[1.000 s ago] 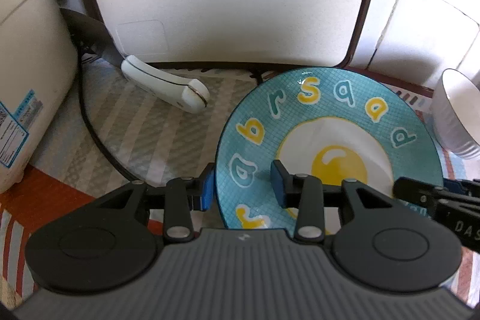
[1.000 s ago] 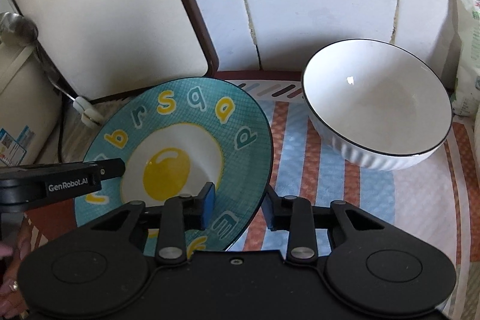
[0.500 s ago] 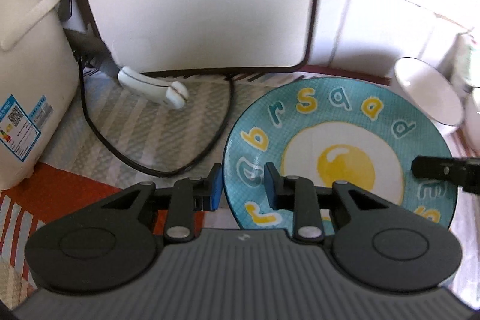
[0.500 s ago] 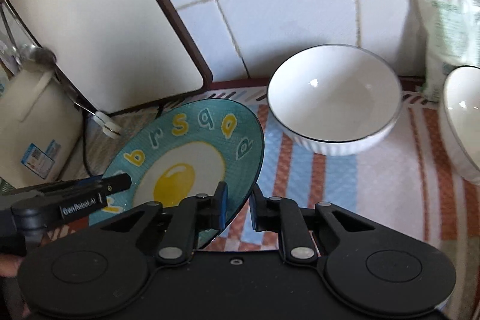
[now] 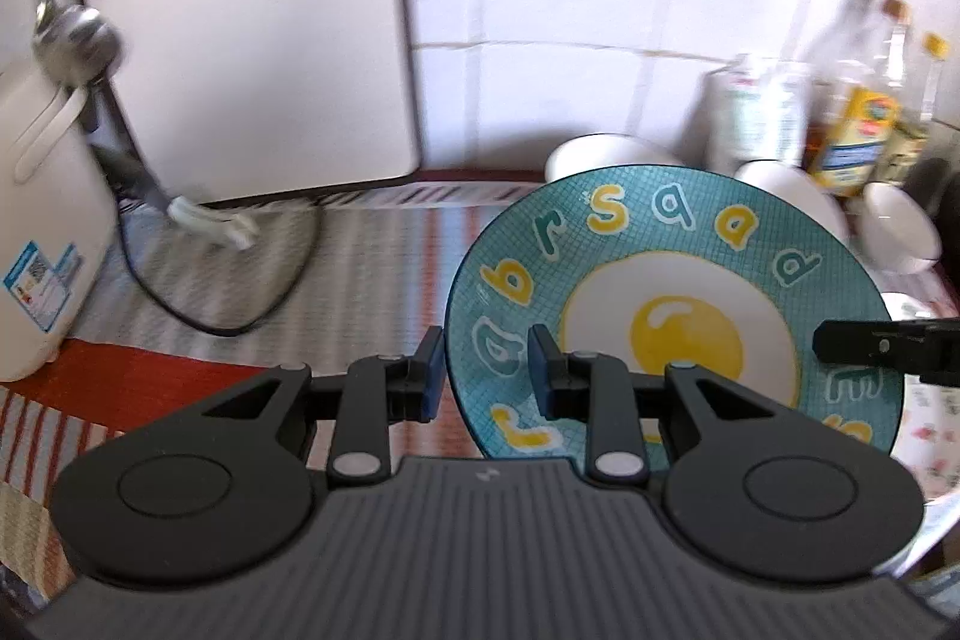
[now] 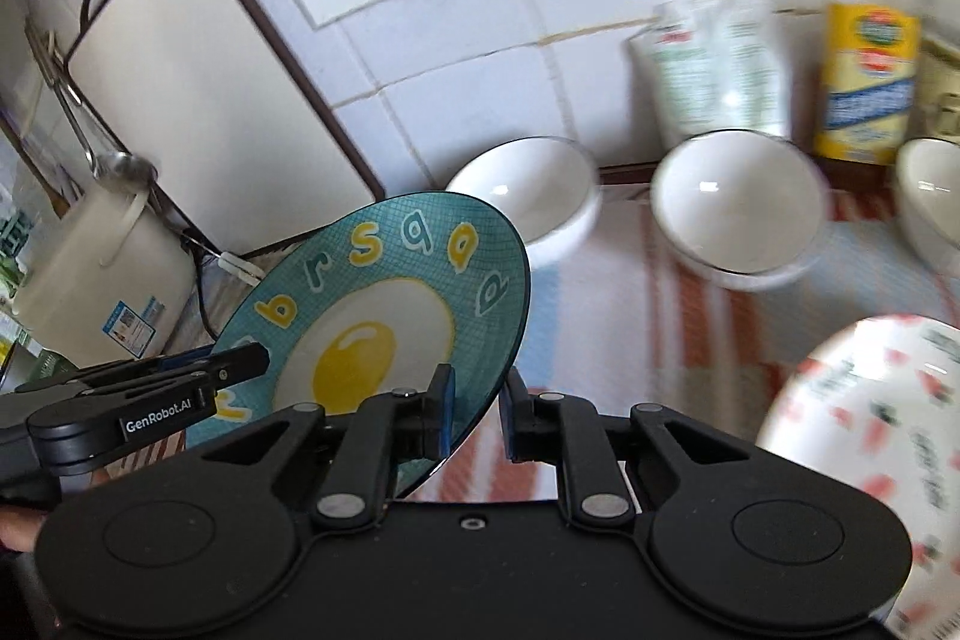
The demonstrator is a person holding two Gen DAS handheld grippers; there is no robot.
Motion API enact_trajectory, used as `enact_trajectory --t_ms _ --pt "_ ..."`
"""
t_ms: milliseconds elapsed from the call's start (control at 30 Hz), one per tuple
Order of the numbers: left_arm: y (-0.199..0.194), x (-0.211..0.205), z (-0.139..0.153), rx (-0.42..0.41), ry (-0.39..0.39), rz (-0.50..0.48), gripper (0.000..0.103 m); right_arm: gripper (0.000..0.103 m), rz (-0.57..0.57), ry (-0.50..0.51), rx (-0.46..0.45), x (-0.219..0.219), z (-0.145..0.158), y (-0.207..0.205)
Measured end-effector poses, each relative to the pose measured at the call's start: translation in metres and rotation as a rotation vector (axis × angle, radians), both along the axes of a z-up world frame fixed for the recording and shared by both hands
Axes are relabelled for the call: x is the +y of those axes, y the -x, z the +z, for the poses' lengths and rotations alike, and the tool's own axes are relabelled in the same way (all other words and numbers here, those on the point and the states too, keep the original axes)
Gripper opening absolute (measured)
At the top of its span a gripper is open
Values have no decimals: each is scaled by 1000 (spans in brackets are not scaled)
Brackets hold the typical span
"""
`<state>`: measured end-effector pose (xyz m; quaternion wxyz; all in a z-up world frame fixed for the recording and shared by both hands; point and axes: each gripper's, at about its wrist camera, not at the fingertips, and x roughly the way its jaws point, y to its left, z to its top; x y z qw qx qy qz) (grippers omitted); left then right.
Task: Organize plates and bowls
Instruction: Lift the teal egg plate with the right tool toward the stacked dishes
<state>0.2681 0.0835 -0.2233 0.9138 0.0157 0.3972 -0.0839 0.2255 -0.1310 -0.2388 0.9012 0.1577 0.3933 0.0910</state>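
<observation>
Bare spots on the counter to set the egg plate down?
Free: striped cloth between the egg plate and the strawberry plate, in front of the white bowls. Crowded: bowls and bottles by the wall; cable by the rice cooker.

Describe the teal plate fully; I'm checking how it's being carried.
The teal plate is round and glossy, likely ceramic, with a fine grid pattern, a fried-egg picture in the middle and yellow and pale letters around the rim. It is lifted clear of the striped cloth and tilted. The left gripper clamps its left edge, the right gripper its right edge. White bowls stand behind it, untouched.
</observation>
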Motion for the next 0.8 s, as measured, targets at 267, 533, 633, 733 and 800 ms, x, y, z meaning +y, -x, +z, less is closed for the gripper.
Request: enact_trajectory --t_ms 267,533,633,733,800 --pt "32 -68 16 -19 43 -80 27 20 -77 21 -13 -66 25 54" --pt "46 -136 3 26 63 -170 27 20 -170 34 9 -123 23 88" --pt "47 -158 -5 45 60 -195 27 20 -199 26 30 -141 17 95" --pt "47 -175 -14 59 48 -215 27 20 -222 11 52 -157 8 100" --pt "45 -186 -21 70 40 -226 27 21 -233 4 66 -165 2 102"
